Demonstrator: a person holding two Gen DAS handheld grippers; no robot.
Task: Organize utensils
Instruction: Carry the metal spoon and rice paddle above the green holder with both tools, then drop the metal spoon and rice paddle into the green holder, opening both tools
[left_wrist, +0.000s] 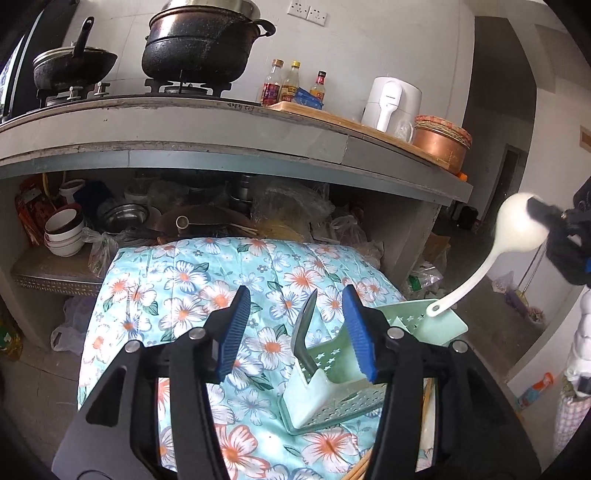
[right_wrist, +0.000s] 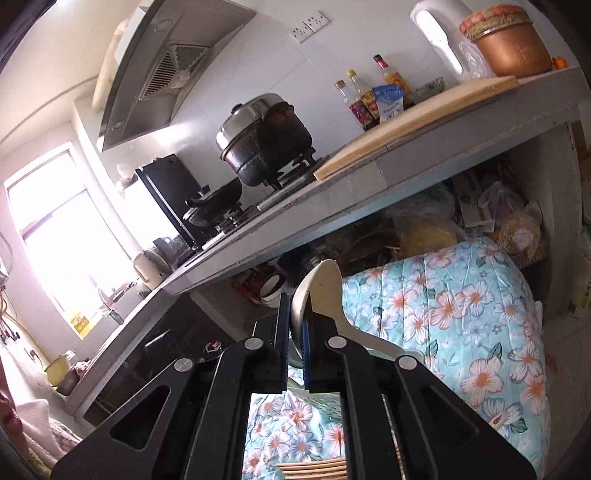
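Ladle white, long axis diagonal, bowl upper right, handle tip down-left over green basket. Right tongs clamped on ladle bowl. Left tongs apart, empty.

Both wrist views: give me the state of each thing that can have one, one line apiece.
Left gripper: open, nothing between its pads.
Right gripper: shut on the white ladle's bowl.
White ladle: held up in the air, handle end over the caddy.
Green caddy: on the floral cloth, holding a metal utensil.
Metal utensil: leaning inside the caddy.
Large black pot: lidded, on the stove.
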